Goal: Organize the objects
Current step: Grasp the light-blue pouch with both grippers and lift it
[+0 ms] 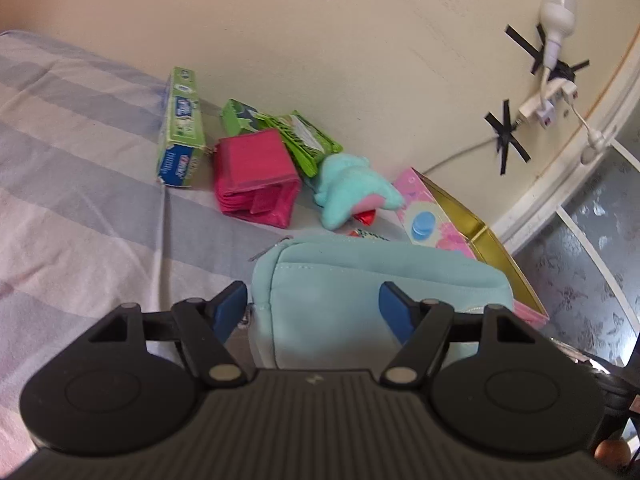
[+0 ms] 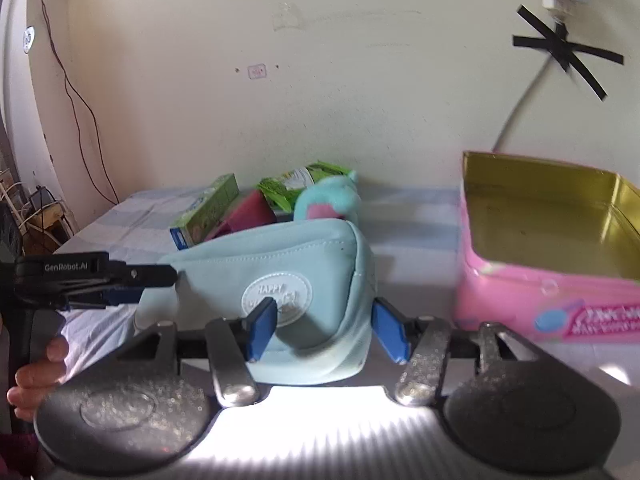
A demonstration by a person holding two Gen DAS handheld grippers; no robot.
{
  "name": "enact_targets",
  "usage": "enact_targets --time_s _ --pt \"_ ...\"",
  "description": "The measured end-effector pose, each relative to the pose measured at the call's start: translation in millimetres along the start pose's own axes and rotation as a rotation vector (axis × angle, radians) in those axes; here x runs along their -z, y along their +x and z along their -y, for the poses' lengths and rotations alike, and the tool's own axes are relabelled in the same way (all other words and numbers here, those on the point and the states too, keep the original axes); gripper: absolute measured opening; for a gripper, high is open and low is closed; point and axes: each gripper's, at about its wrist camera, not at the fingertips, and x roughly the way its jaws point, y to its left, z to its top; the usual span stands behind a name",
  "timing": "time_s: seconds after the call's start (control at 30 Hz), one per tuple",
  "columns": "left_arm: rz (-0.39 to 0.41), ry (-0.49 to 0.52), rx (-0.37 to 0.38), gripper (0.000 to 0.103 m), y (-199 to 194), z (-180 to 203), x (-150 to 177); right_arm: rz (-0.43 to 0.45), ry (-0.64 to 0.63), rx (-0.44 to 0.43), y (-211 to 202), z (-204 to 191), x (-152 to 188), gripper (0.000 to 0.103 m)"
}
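A light blue zip pouch (image 1: 360, 280) (image 2: 280, 280) lies on the striped bed sheet. My left gripper (image 1: 314, 312) is open, with its blue fingers around the pouch's left end; it also shows in the right wrist view (image 2: 132, 284). My right gripper (image 2: 324, 328) is open, with its fingers around the pouch's right end. Behind the pouch lie a green toothpaste box (image 1: 180, 128), a pink wallet (image 1: 256, 176), green packets (image 1: 304, 136) and a teal plush toy (image 1: 352, 192). An open pink tin with a gold inside (image 2: 552, 248) (image 1: 460, 224) stands to the right.
The bed's striped sheet (image 1: 80, 200) meets a cream wall (image 2: 320, 80). A power strip, cable and bulb (image 1: 556, 20) are taped to the wall at the right. A small red item (image 1: 366, 218) lies by the plush. A window frame (image 1: 580, 200) is at the far right.
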Motion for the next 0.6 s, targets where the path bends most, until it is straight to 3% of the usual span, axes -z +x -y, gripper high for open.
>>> enact_targets --time_s 0.17,0.23,0.3,0.37,0.43,0.53,0.57,0.6 --pt "-0.044 0.054 0.020 0.077 6.6 11.8 8.2 -0.113 0.162 0.011 -11.4 26.4 21.3 0.055" --pt "-0.070 0.029 0.014 0.085 11.4 8.4 9.1 -0.130 0.224 0.029 -6.0 32.7 21.5 0.057" --pt "-0.082 -0.003 -0.006 0.088 14.2 2.3 9.3 -0.133 0.276 0.019 -1.2 37.7 21.7 0.070" --pt "-0.074 -0.038 -0.029 0.091 13.7 -2.1 10.3 -0.144 0.326 -0.011 1.4 38.2 22.3 0.092" --pt "-0.068 -0.059 -0.030 0.092 13.7 -5.4 10.6 -0.163 0.338 -0.027 8.4 36.6 21.5 0.093" --pt "-0.086 -0.028 -0.009 0.085 16.3 2.7 13.6 -0.187 0.348 -0.037 26.8 28.2 25.4 0.092" --pt "-0.112 -0.019 0.020 0.070 19.2 4.8 15.1 -0.183 0.335 -0.023 27.9 24.7 24.0 0.092" --pt "-0.125 -0.007 0.026 0.067 21.0 6.9 16.6 -0.180 0.326 -0.021 29.5 22.7 22.6 0.091"
